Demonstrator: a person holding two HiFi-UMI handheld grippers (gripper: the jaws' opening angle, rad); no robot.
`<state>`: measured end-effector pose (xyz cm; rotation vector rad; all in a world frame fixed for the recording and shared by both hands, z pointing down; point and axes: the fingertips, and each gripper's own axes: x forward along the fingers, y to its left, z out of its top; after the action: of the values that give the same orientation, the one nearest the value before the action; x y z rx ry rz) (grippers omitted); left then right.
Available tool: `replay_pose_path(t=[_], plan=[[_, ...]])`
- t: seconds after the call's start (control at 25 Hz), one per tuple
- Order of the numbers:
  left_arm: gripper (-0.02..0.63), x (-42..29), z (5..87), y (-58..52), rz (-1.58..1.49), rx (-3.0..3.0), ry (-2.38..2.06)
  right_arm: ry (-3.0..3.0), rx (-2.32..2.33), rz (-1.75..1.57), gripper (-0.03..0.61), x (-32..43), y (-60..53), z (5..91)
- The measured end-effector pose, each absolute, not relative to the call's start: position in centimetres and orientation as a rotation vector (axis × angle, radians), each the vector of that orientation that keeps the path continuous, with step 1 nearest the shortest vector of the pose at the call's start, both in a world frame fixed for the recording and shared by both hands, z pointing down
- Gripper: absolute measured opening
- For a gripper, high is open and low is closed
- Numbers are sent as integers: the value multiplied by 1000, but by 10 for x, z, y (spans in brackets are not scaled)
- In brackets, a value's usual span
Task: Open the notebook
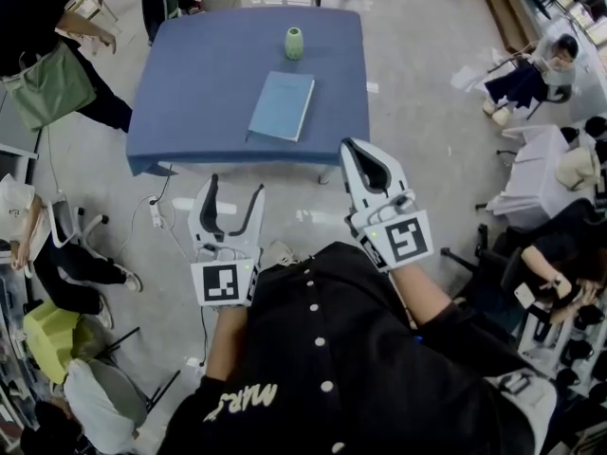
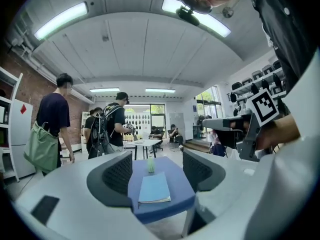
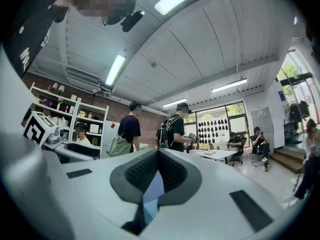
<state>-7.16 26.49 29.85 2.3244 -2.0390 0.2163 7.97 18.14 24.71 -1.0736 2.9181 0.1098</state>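
We see a thin, light-blue rectangular notebook (image 1: 282,105) lying closed and flat on the counter (image 1: 190,74), which is draped in smooth blue cloth. A small, rounded pale-green vase (image 1: 294,43) stands just beyond it, near the far edge. The notebook's cover looks plain and matte, and a pale strip of page edges shows along its near short side. Its long axis runs away from us, the far end leaning slightly right; we cannot tell which long side is the spine.

Both tongs are white moulded plastic with dark ribbed pads, held on our side of the counter and well apart from the notebook. The left tongs (image 1: 236,186) stand wide open, gripping nothing. The right tongs (image 1: 353,147) are closed tip to tip and empty, by the counter's near edge.
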Motion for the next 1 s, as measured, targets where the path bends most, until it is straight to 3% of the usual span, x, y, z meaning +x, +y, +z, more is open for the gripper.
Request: replay_pose_path(t=[0.48,1.0], plan=[[301,-86,318,229,272,2478,-1827,2870,-1299,52,2,65,164,269],[301,-76,335,104,335,2466,-1752,2868,-1330,20,2,67,44,280]])
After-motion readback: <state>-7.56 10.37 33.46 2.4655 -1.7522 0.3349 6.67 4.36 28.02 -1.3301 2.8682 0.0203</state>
